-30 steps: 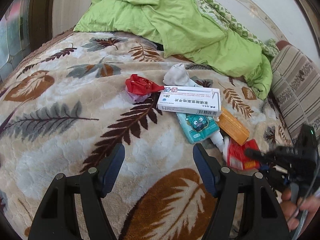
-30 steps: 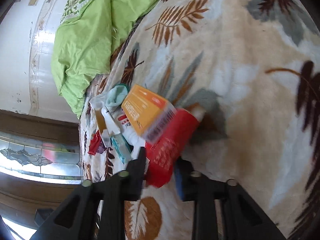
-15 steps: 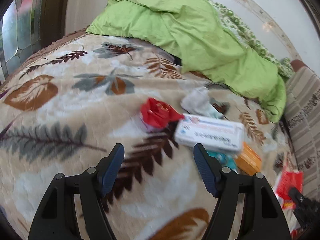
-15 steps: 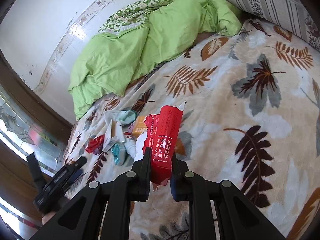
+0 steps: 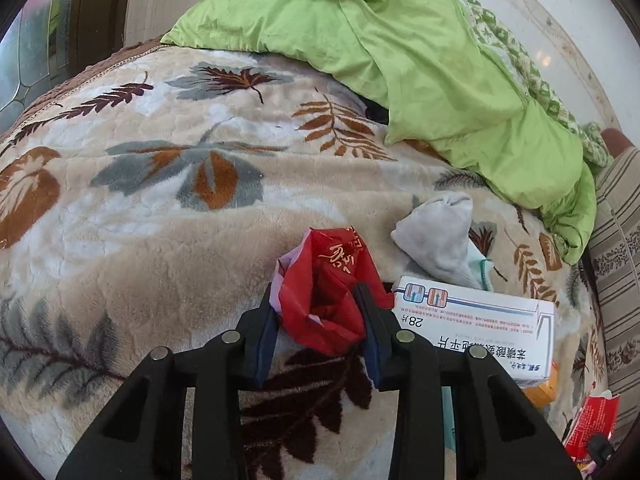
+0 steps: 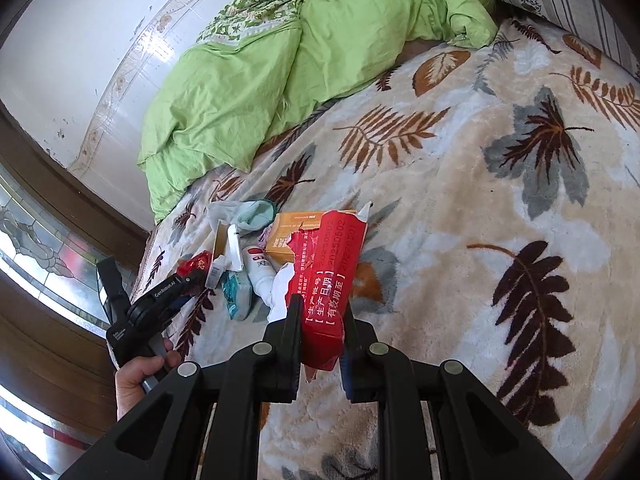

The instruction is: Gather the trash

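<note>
Trash lies in a heap on a leaf-patterned blanket (image 5: 140, 208). My left gripper (image 5: 318, 308) is shut on a crumpled red plastic bag (image 5: 328, 280) that rests on the blanket. Right of it lie a white medicine box (image 5: 476, 328) and a grey sock (image 5: 436, 236). My right gripper (image 6: 322, 312) is shut on a torn red carton (image 6: 332, 272) and holds it above the blanket. In the right wrist view the heap shows an orange box (image 6: 292, 228), a white bottle (image 6: 260, 268) and a teal wipes pack (image 6: 236, 292), with my left gripper (image 6: 192, 276) at the red bag (image 6: 196, 262).
A rumpled green duvet (image 5: 400, 48) lies along the back of the bed against a white wall. A striped pillow (image 5: 620, 248) sits at the right. A window with patterned glass (image 6: 36, 240) and a dark wooden frame border the bed's left side.
My left gripper moved forward over the red bag and closed on it. My right gripper lifted the torn red carton clear of the heap and drew back.
</note>
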